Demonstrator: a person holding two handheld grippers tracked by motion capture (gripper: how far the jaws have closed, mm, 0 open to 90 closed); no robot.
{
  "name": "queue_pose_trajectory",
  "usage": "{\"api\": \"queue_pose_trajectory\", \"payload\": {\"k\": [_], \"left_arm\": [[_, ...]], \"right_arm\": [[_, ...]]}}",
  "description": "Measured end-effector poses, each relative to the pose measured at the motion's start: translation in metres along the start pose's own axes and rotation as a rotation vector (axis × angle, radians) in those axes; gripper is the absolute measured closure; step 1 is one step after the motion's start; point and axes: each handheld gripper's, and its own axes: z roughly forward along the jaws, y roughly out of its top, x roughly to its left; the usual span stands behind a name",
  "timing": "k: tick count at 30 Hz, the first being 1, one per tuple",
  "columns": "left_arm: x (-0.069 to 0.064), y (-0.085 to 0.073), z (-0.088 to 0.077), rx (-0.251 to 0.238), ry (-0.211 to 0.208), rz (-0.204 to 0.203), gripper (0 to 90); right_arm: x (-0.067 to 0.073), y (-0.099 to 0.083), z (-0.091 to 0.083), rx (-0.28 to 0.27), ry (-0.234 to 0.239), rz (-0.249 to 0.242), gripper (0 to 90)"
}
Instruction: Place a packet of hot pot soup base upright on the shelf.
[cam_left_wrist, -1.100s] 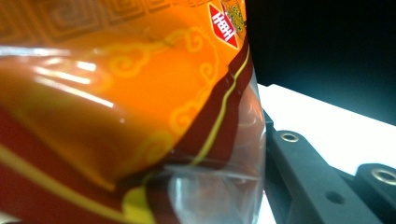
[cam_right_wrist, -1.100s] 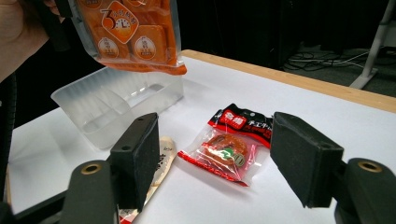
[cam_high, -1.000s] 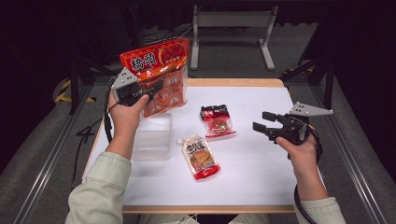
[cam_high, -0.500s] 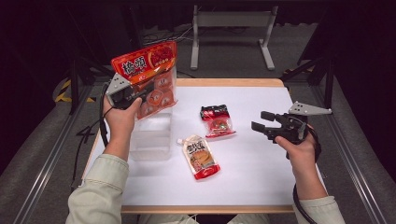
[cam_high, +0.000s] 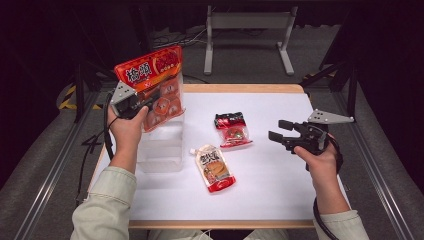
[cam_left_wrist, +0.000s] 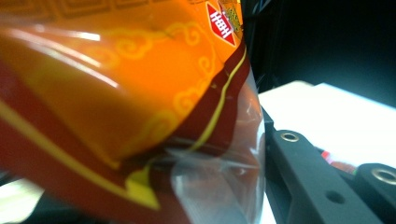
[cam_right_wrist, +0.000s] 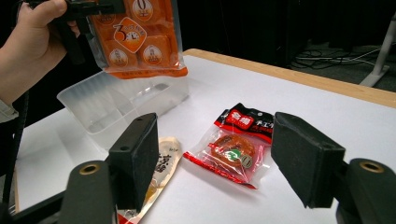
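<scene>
A big orange-red snack bag hangs upright over a clear plastic box at the table's left, with my left gripper shut on its side. In the left gripper view the bag presses against one black finger. A small red packet and a spouted pouch lie flat mid-table. My right gripper hovers open at the right with nothing in it. In its own view the right gripper points at the packet, with the pouch, box and bag beyond.
The white table has a wooden rim, and bare surface spreads in front of and to the right of the packets. A metal stand is on the floor behind the table. Cables trail from both grippers.
My left hand has carried the bag left and down, closer over the clear box. The right gripper and both packets have stayed put.
</scene>
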Motion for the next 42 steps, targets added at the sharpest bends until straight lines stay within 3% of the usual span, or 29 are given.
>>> {"api": "queue_pose_trajectory", "payload": {"k": [11, 17, 27, 30, 32, 35, 38, 42], "left_arm": [[0.002, -0.017, 0.001, 0.038, 0.022, -0.017, 71.0], [0.004, -0.032, 0.008, 0.071, 0.009, -0.050, 71.0], [0.007, -0.031, 0.008, 0.108, -0.030, -0.060, 70.5], [0.010, -0.031, 0.006, 0.145, -0.036, -0.067, 70.2], [0.009, -0.031, 0.007, 0.200, -0.044, -0.049, 69.9], [0.005, -0.029, 0.009, 0.224, -0.051, -0.026, 69.9], [0.004, -0.027, 0.009, 0.243, -0.052, -0.029, 69.9], [0.003, -0.023, 0.008, 0.308, -0.055, -0.024, 69.6]], "right_arm": [[0.001, 0.000, 0.000, 0.001, 0.008, 0.000, 33.2], [0.002, -0.001, 0.003, 0.010, 0.011, -0.001, 33.2], [0.002, -0.002, 0.004, 0.014, 0.011, 0.002, 33.0], [0.002, -0.002, 0.004, 0.017, 0.014, 0.000, 32.8], [0.002, -0.002, 0.005, 0.019, 0.016, 0.003, 32.6], [0.002, -0.002, 0.006, 0.023, 0.016, 0.005, 32.4], [0.002, -0.003, 0.006, 0.025, 0.017, 0.007, 32.3], [0.001, -0.003, 0.007, 0.029, 0.018, 0.009, 32.0]]}}
